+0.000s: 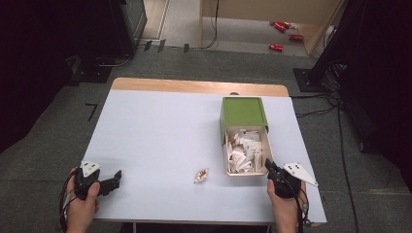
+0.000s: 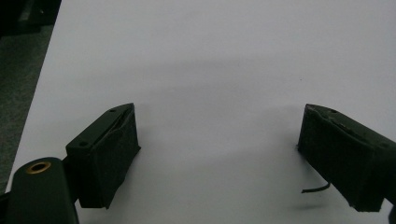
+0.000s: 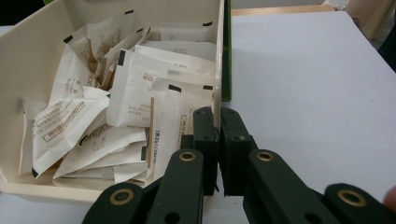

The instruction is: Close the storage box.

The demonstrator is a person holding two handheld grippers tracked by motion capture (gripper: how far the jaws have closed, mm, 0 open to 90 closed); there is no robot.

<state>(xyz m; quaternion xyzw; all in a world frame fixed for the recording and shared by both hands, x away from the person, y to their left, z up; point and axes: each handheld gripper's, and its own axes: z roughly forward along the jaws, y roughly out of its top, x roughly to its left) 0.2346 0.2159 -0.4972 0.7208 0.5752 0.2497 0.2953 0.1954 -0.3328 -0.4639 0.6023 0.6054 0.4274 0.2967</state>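
Right gripper [image 3: 218, 140] jaws pinch the tray [image 3: 218, 70] wall (near corner).

Table [image 1: 160, 131] before me. Box [image 1: 244, 112] on table's right half, its drawer [image 1: 229, 165] pulled out toward me, sachets [image 1: 245, 148] heaped in drawer. Single wrapped sweet [image 1: 200, 175] on table left of drawer's near end. My right gripper [image 3: 218, 122] at drawer's near right corner, jaws clamped on its side wall. My left gripper [image 1: 116, 177] over table's near left corner, well apart from sweet.
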